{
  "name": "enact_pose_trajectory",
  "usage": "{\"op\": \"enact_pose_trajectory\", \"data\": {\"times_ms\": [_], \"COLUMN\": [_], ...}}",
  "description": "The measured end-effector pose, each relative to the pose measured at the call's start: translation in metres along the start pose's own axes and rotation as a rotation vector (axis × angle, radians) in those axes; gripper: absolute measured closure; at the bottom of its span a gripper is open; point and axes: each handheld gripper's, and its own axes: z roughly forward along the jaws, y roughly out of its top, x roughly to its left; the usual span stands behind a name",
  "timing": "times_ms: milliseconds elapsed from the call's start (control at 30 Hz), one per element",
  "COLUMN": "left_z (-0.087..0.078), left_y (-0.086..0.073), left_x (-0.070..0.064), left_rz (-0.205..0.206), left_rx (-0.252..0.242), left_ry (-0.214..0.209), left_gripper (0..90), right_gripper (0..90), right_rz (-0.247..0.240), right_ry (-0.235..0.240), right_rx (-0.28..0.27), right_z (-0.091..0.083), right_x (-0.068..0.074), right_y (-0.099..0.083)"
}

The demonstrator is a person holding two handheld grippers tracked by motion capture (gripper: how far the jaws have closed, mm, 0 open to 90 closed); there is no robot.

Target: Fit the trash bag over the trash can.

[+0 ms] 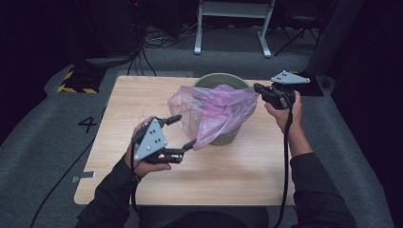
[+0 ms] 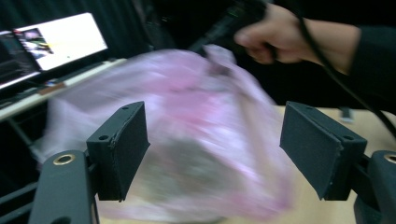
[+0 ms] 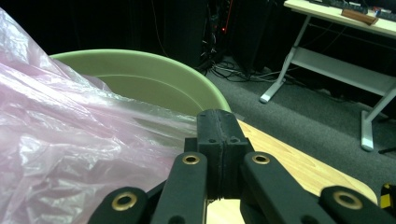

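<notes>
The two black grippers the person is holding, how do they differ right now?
The left gripper has its jaws spread wide beside the pink plastic bag, while the right gripper has its jaws pressed together, pinching the bag's edge. The left gripper is low, on the near side of the green bin; the right gripper is at the bin's far right, level with its rim. Both are black, hand-held, with a grey three-cornered plate on top and a trailing cable.

A white number "4" (image 1: pixel 87 124) is marked on the grey floor (image 1: pixel 43 137) left of the counter (image 1: pixel 128 95). The laptop screen (image 2: pixel 60 39) in the left gripper view shows content too blurred to read
</notes>
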Motion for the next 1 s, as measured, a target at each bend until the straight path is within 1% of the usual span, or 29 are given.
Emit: {"op": "enact_pose_trajectory", "data": {"times_ms": [33, 67, 100, 133, 167, 200, 233, 267, 300, 333, 367, 400, 433, 467, 500, 533, 567, 600, 667, 700, 733, 767, 833, 867, 900, 967, 1000], "left_z": [0.003, 0.007, 0.014, 0.022, 0.028, 0.041, 0.05, 0.059, 0.067, 0.073, 0.078, 0.084, 0.088, 0.091, 0.094, 0.097, 0.099, 0.1, 0.102, 0.103, 0.104, 0.106, 0.108, 0.109, 0.11, 0.112, 0.112], "left_y": [0.003, 0.005, 0.006, 0.006, 0.006, 0.005, 0.003, 0.001, -0.001, -0.003, -0.005, -0.007, -0.009, -0.011, -0.013, -0.014, -0.015, -0.016, -0.016, -0.016, -0.017, -0.017, -0.019, -0.019, -0.02, -0.021, -0.022], "left_x": [0.011, 0.021, 0.032, 0.043, 0.05, 0.058, 0.066, 0.074, 0.079, 0.082, 0.085, 0.088, 0.089, 0.09, 0.09, 0.09, 0.09, 0.089, 0.086, 0.086, 0.086, 0.085, 0.086, 0.085, 0.085, 0.085, 0.086], "left_rz": [-0.015, -0.019, -0.034, -0.048, -0.04, -0.004, -0.019, -0.048, -0.057, -0.057, -0.064, -0.071, -0.083, -0.086, -0.08, -0.079, -0.083, -0.079, -0.052, -0.051, -0.048, -0.043, -0.058, -0.046, -0.043, -0.058, -0.053], "left_rx": [0.0, 0.02, 0.032, 0.052, 0.079, 0.131, 0.152, 0.167, 0.186, 0.205, 0.212, 0.229, 0.239, 0.244, 0.252, 0.262, 0.263, 0.268, 0.289, 0.292, 0.299, 0.31, 0.309, 0.319, 0.323, 0.321, 0.326], "left_ry": [0.017, 0.028, 0.047, 0.038, 0.031, 0.071, 0.057, 0.014, 0.022, 0.027, 0.018, 0.016, 0.013, -0.006, -0.016, -0.009, -0.026, -0.038, -0.012, -0.018, -0.007, 0.01, 0.01, 0.032, 0.037, 0.04, 0.047], "left_gripper": [23.2, 23.1, 22.7, 22.7, 22.5, 21.5, 21.9, 23.9, 24.1, 25.0, 27.0, 29.1, 32.7, 39.7, 44.0, 46.8, 51.0, 55.9, 61.0, 65.5, 68.5, 70.9, 75.7, 77.8, 80.4, 83.5, 84.4], "right_gripper": [89.2, 88.1, 87.5, 86.5, 84.9, 82.0, 78.9, 77.2, 73.9, 69.1, 64.4, 58.5, 53.6, 49.2, 44.2, 40.7, 38.1, 34.7, 31.5, 29.9, 28.6, 27.4, 25.9, 25.3, 23.6, 22.3, 21.5], "right_rz": [-0.002, -0.009, -0.016, -0.022, -0.024, -0.025, -0.024, -0.025, -0.031, -0.04, -0.036, -0.036, -0.026, -0.027, -0.019, -0.013, -0.014, -0.017, -0.029, -0.038, -0.042, -0.039, -0.019, -0.018, -0.019, -0.02, -0.028], "right_ry": [0.005, 0.011, 0.014, 0.015, 0.015, 0.012, 0.011, 0.027, 0.038, 0.036, 0.044, 0.052, 0.06, 0.047, 0.043, 0.054, 0.064, 0.068, 0.08, 0.078, 0.078, 0.092, 0.13, 0.142, 0.152, 0.172, 0.179], "right_rx": [-0.002, -0.002, 0.001, 0.003, 0.004, 0.003, 0.0, -0.005, -0.001, 0.006, 0.005, -0.003, -0.012, -0.021, -0.03, -0.04, -0.046, -0.051, -0.053, -0.055, -0.06, -0.063, -0.058, -0.058, -0.051, -0.051, -0.044], "right_z": [0.0, 0.0, 0.0, 0.0, 0.0, 0.0, 0.0, -0.001, -0.001, -0.001, -0.002, -0.003, -0.005, -0.008, -0.011, -0.015, -0.019, -0.023, -0.033, -0.038, -0.042, -0.046, -0.051, -0.054, -0.056, -0.059, -0.06], "right_x": [0.001, 0.002, 0.003, 0.003, 0.004, 0.004, 0.004, 0.004, 0.004, 0.004, 0.004, 0.004, 0.004, 0.004, 0.005, 0.005, 0.007, 0.009, 0.014, 0.016, 0.018, 0.018, 0.02, 0.022, 0.024, 0.027, 0.029], "right_y": [0.0, 0.0, 0.0, 0.0, 0.0, 0.0, 0.0, -0.001, -0.001, -0.001, -0.001, -0.001, -0.001, 0.0, 0.0, 0.001, 0.002, 0.002, 0.004, 0.004, 0.005, 0.005, 0.005, 0.003, 0.002, -0.002, -0.004]}}
